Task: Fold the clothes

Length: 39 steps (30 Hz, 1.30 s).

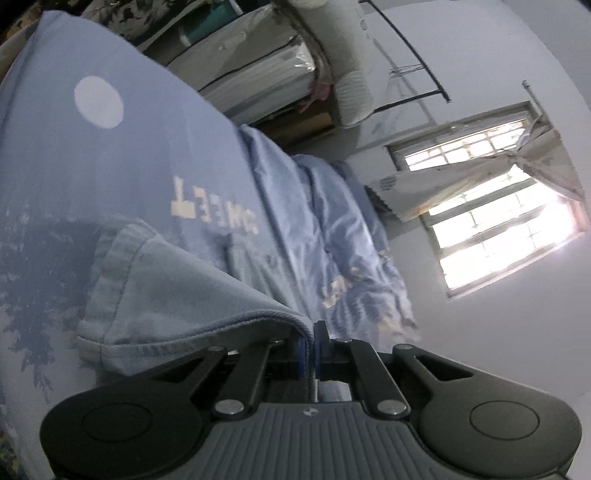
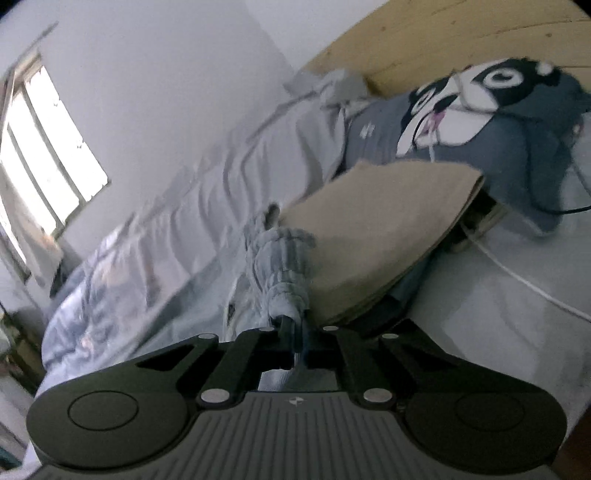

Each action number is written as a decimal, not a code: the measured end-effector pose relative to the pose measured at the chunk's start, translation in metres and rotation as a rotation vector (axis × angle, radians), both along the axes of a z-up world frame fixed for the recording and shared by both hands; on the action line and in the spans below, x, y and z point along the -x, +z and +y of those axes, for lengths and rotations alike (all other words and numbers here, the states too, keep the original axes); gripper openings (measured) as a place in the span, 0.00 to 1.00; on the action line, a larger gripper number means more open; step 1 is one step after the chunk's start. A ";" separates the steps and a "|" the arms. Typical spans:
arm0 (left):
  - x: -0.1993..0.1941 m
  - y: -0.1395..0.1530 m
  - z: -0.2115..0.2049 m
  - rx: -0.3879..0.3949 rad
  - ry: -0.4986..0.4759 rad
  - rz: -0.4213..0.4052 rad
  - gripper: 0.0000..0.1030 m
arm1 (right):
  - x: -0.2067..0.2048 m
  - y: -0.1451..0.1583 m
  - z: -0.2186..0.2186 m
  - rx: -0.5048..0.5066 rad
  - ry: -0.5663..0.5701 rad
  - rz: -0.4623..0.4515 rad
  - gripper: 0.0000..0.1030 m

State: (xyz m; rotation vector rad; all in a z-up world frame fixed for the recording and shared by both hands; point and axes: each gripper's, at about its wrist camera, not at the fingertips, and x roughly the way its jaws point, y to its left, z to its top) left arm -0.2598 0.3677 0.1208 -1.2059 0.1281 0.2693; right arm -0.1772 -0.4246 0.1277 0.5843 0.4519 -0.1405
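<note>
A light blue shirt (image 1: 140, 177) with a white dot and pale lettering fills the left of the left wrist view, spread over a bed. My left gripper (image 1: 312, 350) is shut on the shirt's stitched edge, which folds over toward the jaws. In the right wrist view my right gripper (image 2: 293, 332) is shut on a bunched, ribbed light blue piece of the shirt (image 2: 282, 258), which rises from the jaws. The pinch itself is partly hidden by the cloth.
A rumpled blue quilt (image 1: 332, 221) lies beyond the shirt. A folded tan garment (image 2: 376, 236) sits by the right gripper, with a grey cartoon pillow (image 2: 480, 110), a wooden headboard (image 2: 461, 33) and a white cable (image 2: 524, 284) behind. Windows (image 1: 498, 229) and shelves (image 1: 258, 74) line the walls.
</note>
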 end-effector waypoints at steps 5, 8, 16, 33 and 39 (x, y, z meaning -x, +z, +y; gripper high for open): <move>0.022 0.025 0.011 -0.005 0.004 -0.067 0.01 | 0.039 0.028 0.004 -0.044 -0.059 -0.081 0.01; 0.041 0.038 0.017 -0.007 -0.005 -0.101 0.01 | 0.063 0.045 0.007 -0.071 -0.095 -0.129 0.01; 0.094 0.061 0.013 0.021 -0.019 -0.196 0.01 | 0.138 0.075 -0.012 -0.089 -0.152 -0.161 0.01; 0.069 0.056 0.007 0.036 -0.013 -0.116 0.01 | 0.118 0.058 -0.021 -0.105 -0.135 0.036 0.02; 0.033 0.056 0.015 0.030 0.017 -0.081 0.01 | 0.079 0.081 -0.016 -0.062 -0.109 0.028 0.02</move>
